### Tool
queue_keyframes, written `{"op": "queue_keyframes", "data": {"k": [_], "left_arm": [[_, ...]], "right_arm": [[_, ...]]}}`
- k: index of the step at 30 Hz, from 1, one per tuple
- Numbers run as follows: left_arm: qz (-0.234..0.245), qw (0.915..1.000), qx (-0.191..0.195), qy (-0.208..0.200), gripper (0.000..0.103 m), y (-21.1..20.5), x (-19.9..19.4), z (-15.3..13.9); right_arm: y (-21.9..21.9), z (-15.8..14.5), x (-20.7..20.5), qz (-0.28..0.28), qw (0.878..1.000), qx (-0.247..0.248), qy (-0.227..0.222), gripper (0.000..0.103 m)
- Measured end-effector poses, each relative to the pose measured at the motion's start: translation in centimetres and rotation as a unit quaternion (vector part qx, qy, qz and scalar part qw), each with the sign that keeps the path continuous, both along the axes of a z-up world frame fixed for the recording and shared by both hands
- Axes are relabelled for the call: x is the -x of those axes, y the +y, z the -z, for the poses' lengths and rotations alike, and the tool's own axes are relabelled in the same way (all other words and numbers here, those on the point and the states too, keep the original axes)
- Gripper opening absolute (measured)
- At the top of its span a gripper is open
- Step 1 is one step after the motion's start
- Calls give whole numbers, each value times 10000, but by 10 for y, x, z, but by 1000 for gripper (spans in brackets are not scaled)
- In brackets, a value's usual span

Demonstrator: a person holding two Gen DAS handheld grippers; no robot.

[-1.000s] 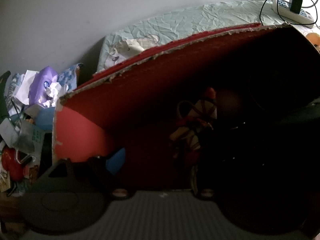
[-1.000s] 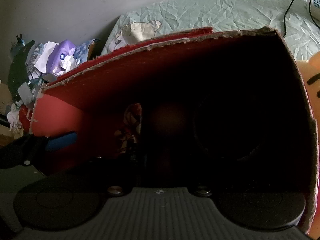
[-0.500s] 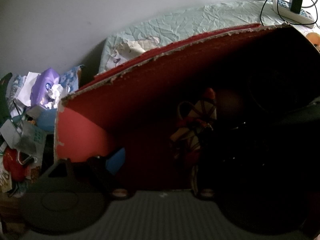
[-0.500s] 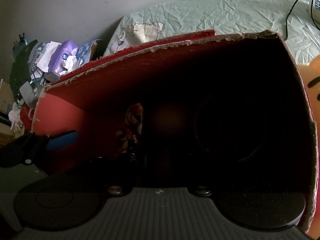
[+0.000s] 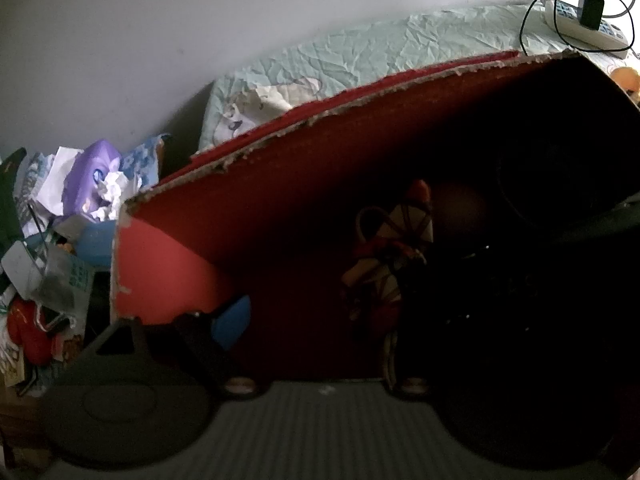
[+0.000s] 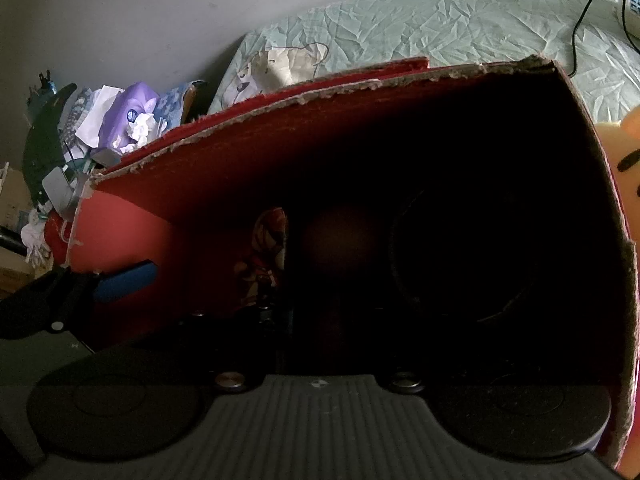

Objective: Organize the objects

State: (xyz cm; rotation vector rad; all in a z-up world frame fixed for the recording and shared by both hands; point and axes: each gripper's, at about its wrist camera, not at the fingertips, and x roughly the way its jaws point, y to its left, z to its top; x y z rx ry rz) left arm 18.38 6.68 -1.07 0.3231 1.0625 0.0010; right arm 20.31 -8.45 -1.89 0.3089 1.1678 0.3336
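**Both grippers reach into the red box, scarcely shifted**

Little has moved since a second ago: in the left wrist view the clutter pile (image 5: 72, 240) has slid slightly toward the frame's middle, and in the right wrist view the red cardboard box (image 6: 224, 184) sits a touch farther right; otherwise both grippers hold the same places.

Seen from the left gripper (image 5: 320, 344), the box opens straight ahead, its torn upper edge running from lower left to upper right. A blue-tipped finger (image 5: 230, 322) shows at the gripper's left, just inside the box's left wall; the opposite finger is lost in shadow, so I cannot tell whether this gripper is open or closed. A red-and-white toy figure (image 5: 394, 248) lies inside the box just ahead and slightly right of the gripper's centre, near a dim round object (image 5: 460, 212) behind it.

From the right gripper (image 6: 316, 340), the same figure (image 6: 270, 240) is ahead and to the left, deep in the box, with a dark bowl-like shape (image 6: 472, 256) ahead and to the right. Its fingers are too dark to make out, so its state cannot be told either. The left gripper's blue finger pokes in from the far left.

Beyond the box lie a crumpled pale-green bedsheet (image 6: 440, 28), a power strip (image 5: 580, 24) with a plugged charger, and a purple tissue pack (image 5: 90, 180) on the clutter.
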Motion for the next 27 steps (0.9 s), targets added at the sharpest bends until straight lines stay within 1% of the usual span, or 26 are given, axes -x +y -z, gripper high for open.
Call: {"op": "queue_keyframes", "data": {"k": [27], "left_arm": [[-137,9998,-81,-127,86,-4,0,0]], "right_arm": [[0,0,-1,15,10000,31,-35,25]]}}
